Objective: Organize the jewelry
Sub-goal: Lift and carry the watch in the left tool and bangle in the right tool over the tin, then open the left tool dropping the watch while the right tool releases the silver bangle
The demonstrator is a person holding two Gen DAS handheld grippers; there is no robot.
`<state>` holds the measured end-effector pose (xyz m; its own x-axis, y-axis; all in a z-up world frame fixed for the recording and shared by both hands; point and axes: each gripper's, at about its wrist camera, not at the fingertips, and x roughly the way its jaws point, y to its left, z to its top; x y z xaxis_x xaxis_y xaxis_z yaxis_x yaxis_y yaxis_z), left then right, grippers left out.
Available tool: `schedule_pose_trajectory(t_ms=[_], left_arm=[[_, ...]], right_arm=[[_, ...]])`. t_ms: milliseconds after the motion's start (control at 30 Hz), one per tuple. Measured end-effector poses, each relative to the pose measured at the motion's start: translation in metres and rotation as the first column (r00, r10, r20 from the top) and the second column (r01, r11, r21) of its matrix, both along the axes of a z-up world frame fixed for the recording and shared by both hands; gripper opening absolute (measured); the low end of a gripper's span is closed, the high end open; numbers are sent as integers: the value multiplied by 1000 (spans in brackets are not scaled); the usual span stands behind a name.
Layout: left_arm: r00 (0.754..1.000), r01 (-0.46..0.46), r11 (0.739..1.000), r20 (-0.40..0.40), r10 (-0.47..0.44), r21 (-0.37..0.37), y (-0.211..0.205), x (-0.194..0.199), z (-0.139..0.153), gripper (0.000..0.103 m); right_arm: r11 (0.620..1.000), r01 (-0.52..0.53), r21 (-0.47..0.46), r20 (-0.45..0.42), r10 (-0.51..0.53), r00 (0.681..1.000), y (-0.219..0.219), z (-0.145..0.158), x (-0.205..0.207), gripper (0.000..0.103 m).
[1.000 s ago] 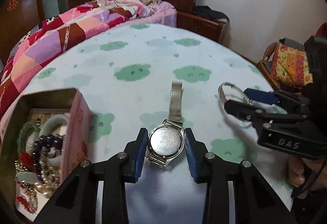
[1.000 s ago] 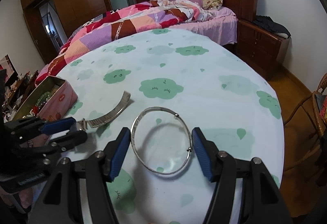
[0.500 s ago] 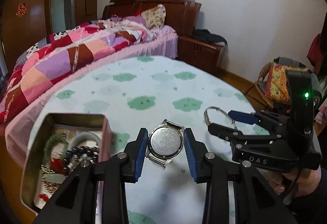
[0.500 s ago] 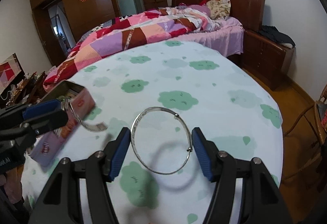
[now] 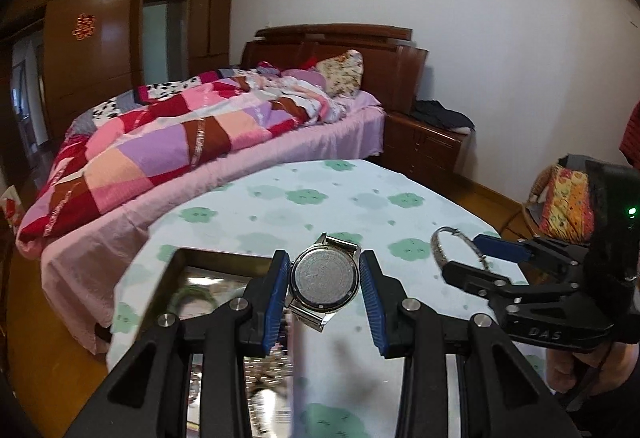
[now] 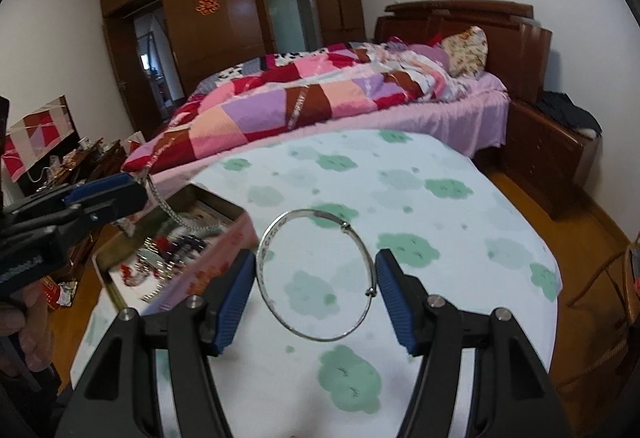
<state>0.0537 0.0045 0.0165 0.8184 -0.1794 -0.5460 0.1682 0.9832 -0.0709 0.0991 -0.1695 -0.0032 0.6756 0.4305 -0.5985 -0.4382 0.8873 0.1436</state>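
Note:
My left gripper (image 5: 324, 284) is shut on a silver wristwatch (image 5: 325, 280), its case back facing the camera, held in the air above the table. From the right wrist view the watch's metal band (image 6: 176, 216) hangs from the left gripper (image 6: 100, 194) over the open tin box (image 6: 224, 208). My right gripper (image 6: 316, 280) is shut on a thin silver bangle (image 6: 316, 276), lifted off the table. In the left wrist view the bangle (image 5: 440, 242) shows at the right gripper (image 5: 476, 252) on the right. The tin box (image 5: 176, 258) lies below left, with beads and bracelets inside.
The round table carries a white cloth with green cloud prints (image 6: 420, 206). Behind it stands a bed with a patchwork quilt (image 5: 180, 142) and a wooden headboard. A nightstand (image 6: 552, 142) stands right of the bed. A chair with a patterned cushion (image 5: 564, 202) is at far right.
Both grippers have risen off the table, lifting the watch and the bangle. The left gripper has shifted left over the tin box; the watch band now hangs free.

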Motion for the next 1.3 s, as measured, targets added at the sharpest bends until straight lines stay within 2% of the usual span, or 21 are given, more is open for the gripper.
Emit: schedule_pose_trajectory(t_ms=[300, 600, 800, 1300], left_arm=[[996, -88, 996, -4, 88, -11, 38, -5, -4, 36], [989, -149, 988, -21, 148, -29, 65, -6, -13, 37], [983, -179, 983, -41, 178, -40, 79, -5, -22, 37], [974, -205, 976, -107, 198, -66, 96, 6, -50, 37]], right_arm=[[995, -99, 13, 33, 98, 995, 41, 20, -2, 64], [983, -183, 8, 44, 182, 982, 83, 23, 3, 64], [974, -226, 2, 28, 226, 974, 107, 15, 5, 64], [967, -255, -21, -45, 254, 966, 136, -14, 13, 64]])
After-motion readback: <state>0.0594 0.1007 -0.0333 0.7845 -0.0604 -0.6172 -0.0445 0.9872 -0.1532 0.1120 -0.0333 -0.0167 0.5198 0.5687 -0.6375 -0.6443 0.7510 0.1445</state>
